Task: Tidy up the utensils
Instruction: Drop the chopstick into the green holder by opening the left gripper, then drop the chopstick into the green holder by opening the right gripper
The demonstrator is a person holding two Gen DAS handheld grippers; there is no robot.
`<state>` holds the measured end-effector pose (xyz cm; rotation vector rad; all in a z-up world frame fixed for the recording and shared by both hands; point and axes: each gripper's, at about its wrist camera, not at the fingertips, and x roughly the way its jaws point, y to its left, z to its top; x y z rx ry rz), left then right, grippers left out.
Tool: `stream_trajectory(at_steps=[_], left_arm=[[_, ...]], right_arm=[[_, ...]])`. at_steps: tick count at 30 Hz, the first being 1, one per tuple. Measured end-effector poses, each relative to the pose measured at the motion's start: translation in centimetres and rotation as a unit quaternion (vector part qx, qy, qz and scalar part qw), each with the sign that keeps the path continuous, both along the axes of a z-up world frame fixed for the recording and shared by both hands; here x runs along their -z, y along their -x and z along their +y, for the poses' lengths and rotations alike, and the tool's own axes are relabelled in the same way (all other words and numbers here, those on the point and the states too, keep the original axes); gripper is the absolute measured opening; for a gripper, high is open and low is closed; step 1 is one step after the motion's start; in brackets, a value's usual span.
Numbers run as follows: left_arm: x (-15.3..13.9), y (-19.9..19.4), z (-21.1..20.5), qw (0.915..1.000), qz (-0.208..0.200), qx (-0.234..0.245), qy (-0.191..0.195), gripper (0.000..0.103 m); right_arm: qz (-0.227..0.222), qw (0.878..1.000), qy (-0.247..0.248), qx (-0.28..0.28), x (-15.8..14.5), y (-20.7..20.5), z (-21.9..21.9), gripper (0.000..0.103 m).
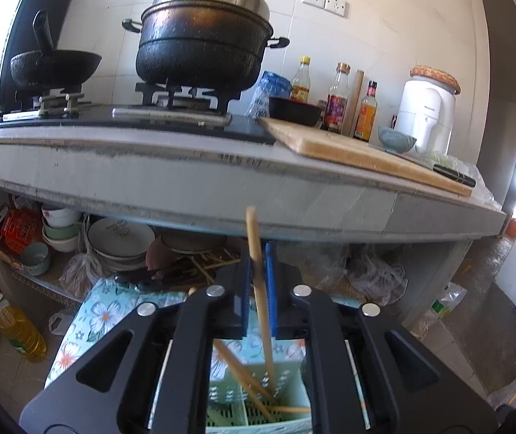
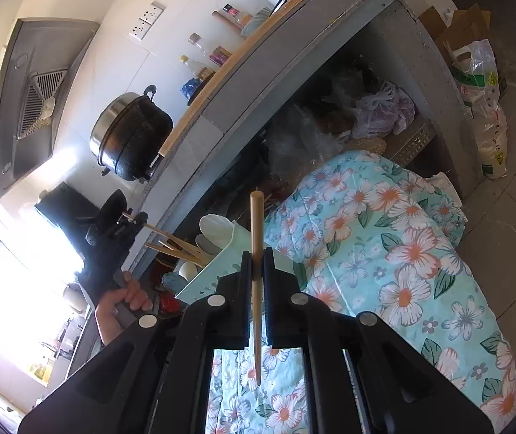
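Partway done: several wooden chopsticks (image 1: 247,379) already sit in the pale green perforated plastic holder (image 1: 258,412), bottom centre. Left gripper (image 1: 258,282) jaws slightly apart around one tan chopstick (image 1: 258,253), tip in the holder. Right gripper (image 2: 258,271) clamps another chopstick (image 2: 256,289), not yet binned, over the floral cloth (image 2: 384,253).

Faint grey brand wording on the front of the white countertop appliance (image 1: 425,112), too small to spell out. Printed characters on the red packet (image 1: 19,229) under the counter and on the bottle labels (image 1: 336,112), all illegible. Nothing else readable.
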<state>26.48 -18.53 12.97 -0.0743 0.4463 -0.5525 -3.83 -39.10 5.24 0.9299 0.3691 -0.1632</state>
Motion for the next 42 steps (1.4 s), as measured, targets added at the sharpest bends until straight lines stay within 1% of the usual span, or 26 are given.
stream_trajectory(at_steps=[2, 3, 5, 8, 9, 10, 11, 12, 13, 14, 16, 18, 19, 22, 25, 28, 30, 32, 33, 35, 38, 39, 40, 41, 42], left_arm=[[0.4, 0.4, 0.9, 1.0, 0.004, -0.002, 0.001, 0.032], [0.6, 0.8, 1.5, 1.0, 0.004, -0.004, 0.002, 0.036], [0.6, 1.7, 2.8, 1.0, 0.0, -0.008, 0.003, 0.052], [0.3, 3.5, 4.8, 0.9998, -0.011, -0.014, 0.003, 0.064], [0.1, 4.2, 5.5, 0.9998, -0.014, -0.013, 0.003, 0.066], [0.0, 5.0, 6.2, 0.9998, -0.015, -0.013, 0.002, 0.071], [-0.1, 5.6, 6.8, 0.9998, -0.015, -0.01, 0.001, 0.075], [-0.1, 6.4, 7.5, 0.9999, -0.014, -0.004, -0.003, 0.077], [0.2, 7.2, 8.1, 0.9999, -0.009, 0.004, -0.01, 0.082], [0.4, 7.8, 8.5, 0.9998, -0.001, 0.012, -0.019, 0.084], [1.7, 9.0, 9.4, 0.9976, 0.038, 0.04, -0.043, 0.084], [3.3, 10.0, 10.5, 0.9942, 0.075, 0.059, -0.051, 0.085], [4.2, 10.7, 11.3, 0.9922, 0.096, 0.063, -0.049, 0.085], [6.5, 12.4, 13.3, 0.9867, 0.14, 0.069, -0.046, 0.085], [8.2, 13.9, 14.7, 0.984, 0.158, 0.06, -0.055, 0.086], [9.1, 14.9, 16.1, 0.9818, 0.172, 0.058, -0.056, 0.086], [9.3, 15.4, 16.6, 0.981, 0.177, 0.056, -0.058, 0.087], [9.2, 15.7, 17.4, 0.982, 0.172, 0.05, -0.059, 0.087], [9.1, 15.6, 17.7, 0.9828, 0.17, 0.044, -0.057, 0.087], [8.8, 15.5, 18.1, 0.9842, 0.165, 0.037, -0.052, 0.088], [8.2, 15.4, 18.5, 0.9863, 0.155, 0.026, -0.049, 0.089], [8.1, 15.4, 18.5, 0.9869, 0.152, 0.023, -0.049, 0.09], [8.0, 15.4, 18.5, 0.9874, 0.149, 0.021, -0.05, 0.09], [7.9, 15.4, 18.4, 0.9877, 0.147, 0.02, -0.051, 0.09], [7.9, 15.4, 18.3, 0.988, 0.145, 0.018, -0.052, 0.091]], right_arm=[[-0.001, 1.0, 0.004, 0.001, -0.3, -0.1, 0.0, 0.006], [-0.002, 1.0, 0.007, 0.002, -0.5, -0.1, 0.1, 0.006], [-0.006, 1.0, 0.015, 0.0, -1.1, -0.2, 0.3, 0.006], [-0.017, 0.999, 0.039, -0.007, -2.8, -0.7, 0.9, 0.006], [-0.021, 0.999, 0.047, -0.011, -3.5, -1.0, 1.1, 0.006], [-0.027, 0.998, 0.056, -0.015, -4.3, -1.4, 1.4, 0.006], [-0.035, 0.997, 0.07, -0.021, -5.5, -1.9, 1.7, 0.006], [-0.044, 0.995, 0.085, -0.025, -6.6, -2.3, 2.0, 0.006], [-0.054, 0.993, 0.1, -0.029, -7.8, -2.8, 2.4, 0.006], [-0.065, 0.99, 0.123, -0.033, -9.3, -3.5, 3.0, 0.006], [-0.081, 0.982, 0.167, -0.038, -11.8, -5.0, 4.0, 0.006], [-0.086, 0.972, 0.211, -0.048, -14.1, -7.4, 5.2, 0.006], [-0.083, 0.968, 0.232, -0.053, -14.9, -8.8, 5.8, 0.006], [-0.073, 0.957, 0.272, -0.072, -16.1, -12.4, 7.3, 0.006], [-0.057, 0.939, 0.329, -0.079, -16.7, -15.8, 9.4, 0.006], [-0.037, 0.926, 0.365, -0.085, -16.3, -18.6, 11.1, 0.006], [-0.019, 0.912, 0.4, -0.088, -15.5, -20.2, 12.2, 0.006], [0.002, 0.895, 0.435, -0.095, -14.4, -21.5, 13.5, 0.006], [0.012, 0.889, 0.447, -0.102, -13.8, -22.0, 14.0, 0.006], [0.032, 0.877, 0.465, -0.117, -12.3, -22.7, 15.0, 0.006], [0.066, 0.852, 0.493, -0.163, -9.8, -23.2, 16.7, 0.007], [0.07, 0.846, 0.498, -0.176, -9.2, -22.9, 17.2, 0.009], [0.071, 0.844, 0.499, -0.185, -8.9, -22.4, 17.4, 0.012], [0.068, 0.845, 0.497, -0.186, -8.8, -21.9, 17.4, 0.022], [0.063, 0.85, 0.491, -0.181, -9.0, -21.0, 17.2, 0.032]])
